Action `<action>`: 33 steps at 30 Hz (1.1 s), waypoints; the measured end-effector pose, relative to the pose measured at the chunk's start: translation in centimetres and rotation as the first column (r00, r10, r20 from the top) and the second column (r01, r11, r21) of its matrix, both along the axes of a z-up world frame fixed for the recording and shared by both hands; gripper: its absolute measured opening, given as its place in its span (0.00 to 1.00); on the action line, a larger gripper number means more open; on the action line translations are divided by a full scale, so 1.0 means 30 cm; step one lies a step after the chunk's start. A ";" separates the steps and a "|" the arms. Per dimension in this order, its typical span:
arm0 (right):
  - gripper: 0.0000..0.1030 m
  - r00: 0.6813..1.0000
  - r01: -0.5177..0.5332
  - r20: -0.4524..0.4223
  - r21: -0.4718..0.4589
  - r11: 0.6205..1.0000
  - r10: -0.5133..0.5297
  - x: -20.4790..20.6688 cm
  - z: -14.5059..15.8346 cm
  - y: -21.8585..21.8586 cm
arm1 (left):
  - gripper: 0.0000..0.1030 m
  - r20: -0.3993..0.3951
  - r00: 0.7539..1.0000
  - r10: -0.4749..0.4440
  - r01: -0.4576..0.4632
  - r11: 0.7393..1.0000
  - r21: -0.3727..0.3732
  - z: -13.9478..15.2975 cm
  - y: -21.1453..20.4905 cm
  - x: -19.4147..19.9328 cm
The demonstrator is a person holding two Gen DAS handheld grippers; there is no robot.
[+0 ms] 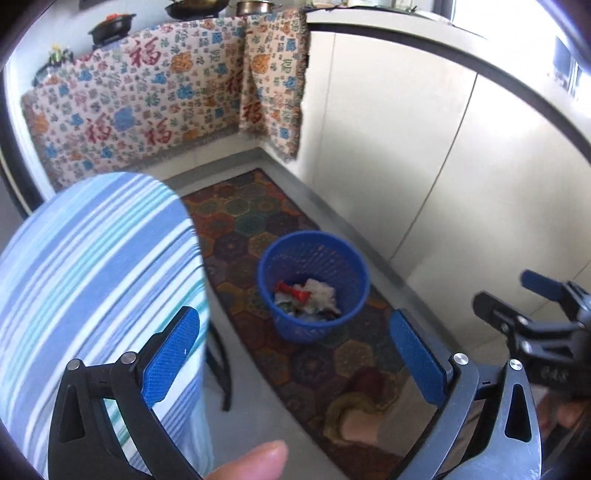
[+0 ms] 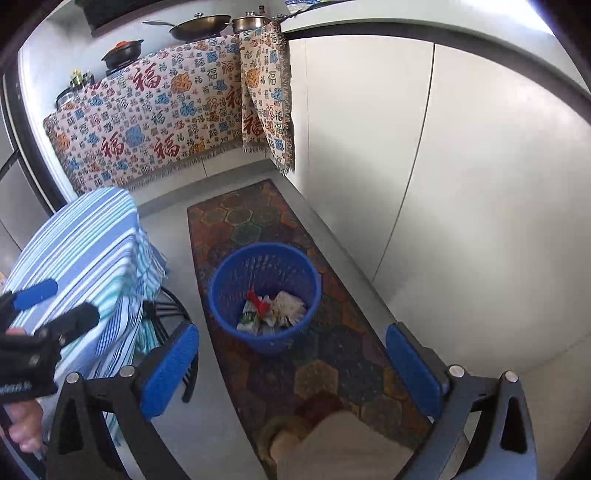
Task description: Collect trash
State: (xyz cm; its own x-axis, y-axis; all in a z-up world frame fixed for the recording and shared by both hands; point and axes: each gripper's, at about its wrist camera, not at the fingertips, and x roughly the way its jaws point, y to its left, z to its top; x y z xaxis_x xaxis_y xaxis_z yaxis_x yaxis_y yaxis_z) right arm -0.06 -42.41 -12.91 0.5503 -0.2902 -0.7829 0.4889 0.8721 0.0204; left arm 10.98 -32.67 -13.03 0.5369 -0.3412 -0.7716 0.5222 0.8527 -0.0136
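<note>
A blue mesh wastebasket [image 1: 314, 286] stands on a patterned rug and holds crumpled trash [image 1: 308, 295] in white, red and green. It also shows in the right wrist view [image 2: 264, 295] with the trash [image 2: 271, 308] inside. My left gripper [image 1: 295, 358] is open and empty, held above and before the basket. My right gripper [image 2: 291, 373] is open and empty, also above the basket. The right gripper shows at the right edge of the left wrist view [image 1: 532, 306]. The left gripper shows at the left edge of the right wrist view [image 2: 55, 306].
A table with a blue striped cloth [image 1: 92, 295] stands left of the basket. The hexagon-patterned rug [image 2: 332, 373] runs along white cabinets [image 2: 461, 184]. A patterned cloth [image 2: 155, 118] hangs over the far counter, with pans [image 2: 199, 26] above.
</note>
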 end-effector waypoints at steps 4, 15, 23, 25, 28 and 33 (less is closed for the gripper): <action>1.00 1.000 0.005 0.003 -0.002 1.000 -0.005 -0.054 0.029 0.054 | 1.00 0.004 1.000 0.014 -0.014 1.000 0.009 0.019 0.021 -0.015; 1.00 1.000 -0.016 0.008 0.001 1.000 0.016 -0.101 0.075 0.154 | 1.00 0.009 1.000 0.013 -0.013 1.000 0.010 0.057 0.077 -0.053; 1.00 1.000 -0.018 -0.008 0.009 1.000 0.018 -0.110 0.067 0.184 | 0.99 0.002 0.999 0.037 -0.037 0.999 0.008 0.056 0.099 -0.049; 1.00 1.000 -0.020 -0.010 0.017 1.000 0.020 -0.110 0.066 0.187 | 0.99 0.001 0.999 0.041 -0.041 0.999 0.009 0.055 0.101 -0.050; 1.00 1.000 -0.026 -0.012 0.017 1.000 0.027 -0.107 0.066 0.194 | 0.99 0.002 0.999 0.045 -0.045 0.999 0.013 0.055 0.102 -0.053; 1.00 0.999 -0.037 -0.014 0.014 0.999 0.038 -0.106 0.069 0.207 | 0.99 0.001 0.999 0.048 -0.048 0.999 0.018 0.050 0.106 -0.055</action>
State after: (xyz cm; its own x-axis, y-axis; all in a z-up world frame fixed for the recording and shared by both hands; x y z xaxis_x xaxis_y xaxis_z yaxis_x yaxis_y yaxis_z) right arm -3.25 -36.21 -10.83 0.5496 -0.2590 -0.7943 0.4563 0.8895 0.0257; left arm 9.32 -29.50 -11.52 0.5525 -0.3012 -0.7772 0.4806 0.8769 0.0018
